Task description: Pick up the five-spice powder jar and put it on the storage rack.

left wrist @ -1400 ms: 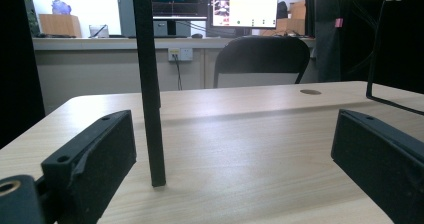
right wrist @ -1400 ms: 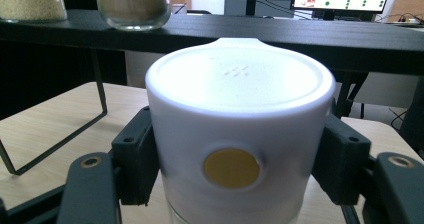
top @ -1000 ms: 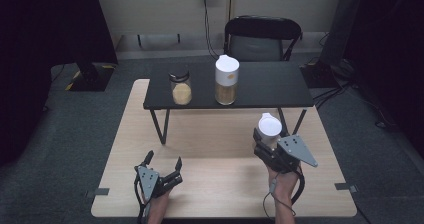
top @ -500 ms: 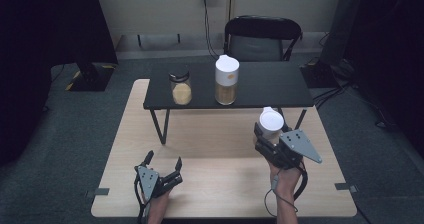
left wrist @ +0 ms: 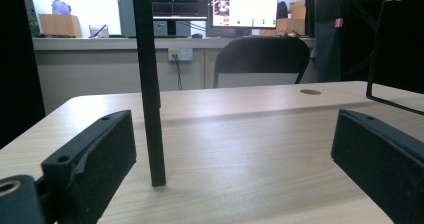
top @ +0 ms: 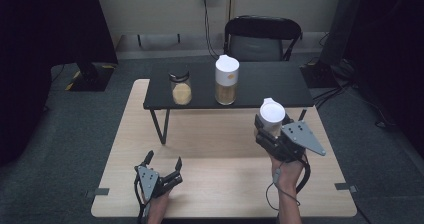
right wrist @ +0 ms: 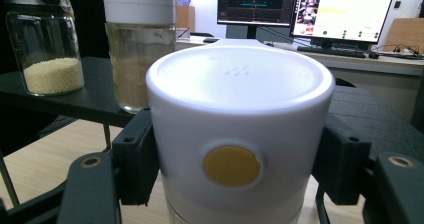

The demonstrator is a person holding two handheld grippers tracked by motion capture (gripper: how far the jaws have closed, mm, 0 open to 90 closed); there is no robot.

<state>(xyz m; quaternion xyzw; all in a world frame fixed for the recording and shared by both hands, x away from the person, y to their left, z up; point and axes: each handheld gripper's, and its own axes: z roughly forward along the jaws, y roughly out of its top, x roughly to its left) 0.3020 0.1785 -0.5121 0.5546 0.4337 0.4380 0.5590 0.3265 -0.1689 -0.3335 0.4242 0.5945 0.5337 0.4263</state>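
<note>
Short glass jar (top: pixel 181 87) of pale grains and tall white-lidded canister (top: pixel 226 80) on black shelf (top: pixel 270 81); black chair (top: pixel 262 38) behind.

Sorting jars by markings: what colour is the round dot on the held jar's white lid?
Yellow dot; right gripper view shows it best.

Matt white plastic jar (right wrist: pixel 240 134), prob. glass below; pale wood-grain table (top: pixel 220 154).

Black shelf (top: pixel 270 84) with two jars (top: pixel 181 87) on wooden table (top: pixel 220 149)
</note>
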